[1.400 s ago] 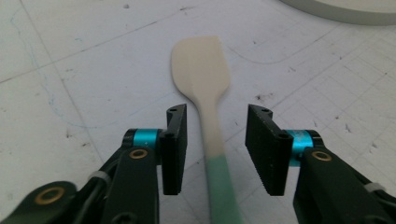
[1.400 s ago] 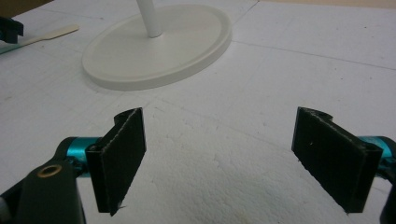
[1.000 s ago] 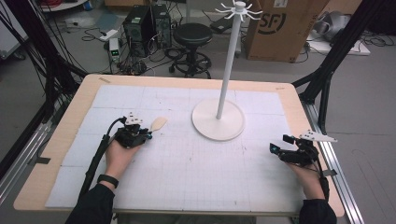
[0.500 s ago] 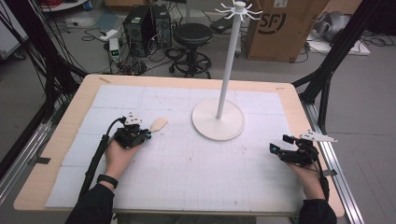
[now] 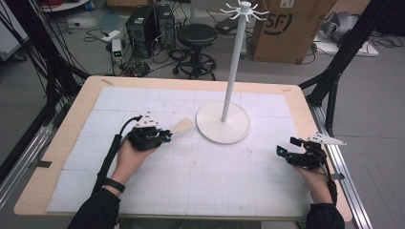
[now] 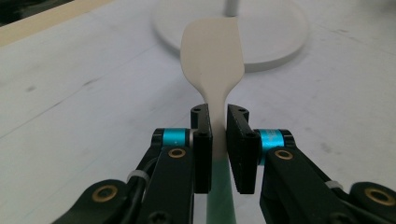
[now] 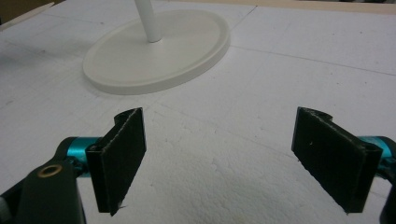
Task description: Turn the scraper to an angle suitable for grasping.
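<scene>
At the left of the high view, the left gripper point(image 5: 165, 136) is in the person's left hand point(image 5: 129, 160), above the white mat point(image 5: 200, 176). Its jaws are pressed together on the neck of a spatula point(image 5: 182, 126). In the left gripper view the spatula point(image 6: 212, 56) sticks out forward past the jaws, its beige blade is over the mat, and a green handle runs back below them. The blade ends just beside the round base of the white stand point(image 5: 223, 121), at the middle of the frame. At the lower right, the right gripper point(image 5: 285, 151) rests with its jaws spread wide and nothing between them.
</scene>
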Available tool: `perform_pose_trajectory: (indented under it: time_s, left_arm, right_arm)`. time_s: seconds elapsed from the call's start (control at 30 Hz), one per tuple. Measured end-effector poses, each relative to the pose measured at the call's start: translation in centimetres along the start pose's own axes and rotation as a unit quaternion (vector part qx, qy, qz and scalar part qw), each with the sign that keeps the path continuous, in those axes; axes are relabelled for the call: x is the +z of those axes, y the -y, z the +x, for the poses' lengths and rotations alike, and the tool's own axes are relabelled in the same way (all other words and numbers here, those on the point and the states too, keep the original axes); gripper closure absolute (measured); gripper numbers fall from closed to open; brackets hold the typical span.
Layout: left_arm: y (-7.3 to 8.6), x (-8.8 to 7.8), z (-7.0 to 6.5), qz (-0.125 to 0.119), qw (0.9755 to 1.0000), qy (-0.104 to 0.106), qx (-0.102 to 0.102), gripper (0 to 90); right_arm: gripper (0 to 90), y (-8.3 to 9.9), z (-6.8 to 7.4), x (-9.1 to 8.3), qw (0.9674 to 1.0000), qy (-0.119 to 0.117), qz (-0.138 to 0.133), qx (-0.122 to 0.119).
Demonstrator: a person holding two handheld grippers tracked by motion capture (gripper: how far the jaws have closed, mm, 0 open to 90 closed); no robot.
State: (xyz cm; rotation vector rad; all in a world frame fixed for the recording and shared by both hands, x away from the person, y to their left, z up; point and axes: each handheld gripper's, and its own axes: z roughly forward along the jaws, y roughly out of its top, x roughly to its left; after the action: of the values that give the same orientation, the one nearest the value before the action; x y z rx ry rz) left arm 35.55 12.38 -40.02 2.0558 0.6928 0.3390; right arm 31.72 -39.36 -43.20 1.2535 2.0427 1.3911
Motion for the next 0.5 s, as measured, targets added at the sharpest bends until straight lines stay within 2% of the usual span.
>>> perform_pose_trajectory:
  time_s: [0.1, 0.2, 0.27, 0.4, 0.5]
  left_arm:
    - [-1.3, 1.5, -1.7, 0.000, 0.9987, 0.049, 0.014, 80.9]
    - [-2.7, 3.1, -3.6, 0.013, 0.9960, 0.080, 0.038, 80.9]
    - [-3.5, 4.3, -4.7, 0.017, 0.9932, 0.105, 0.048, 80.9]
    - [-4.7, 7.1, -6.8, 0.041, 0.9873, 0.130, 0.083, 80.9]
    - [-5.3, 9.4, -8.1, 0.055, 0.9825, 0.152, 0.093, 80.9]
  right_arm:
    - [17.2, -0.1, -0.1, -0.2, 1.0000, 0.003, -0.003, 0.001]
    - [17.2, -0.1, -0.1, -0.3, 1.0000, 0.004, -0.004, 0.003]
    - [17.2, -0.1, -0.1, -0.4, 1.0000, 0.005, -0.004, 0.006]
    - [17.3, -0.2, -0.2, -0.5, 0.9999, 0.009, -0.010, 0.002]
    - [17.3, -0.3, -0.3, -0.7, 0.9998, 0.011, -0.013, 0.004]
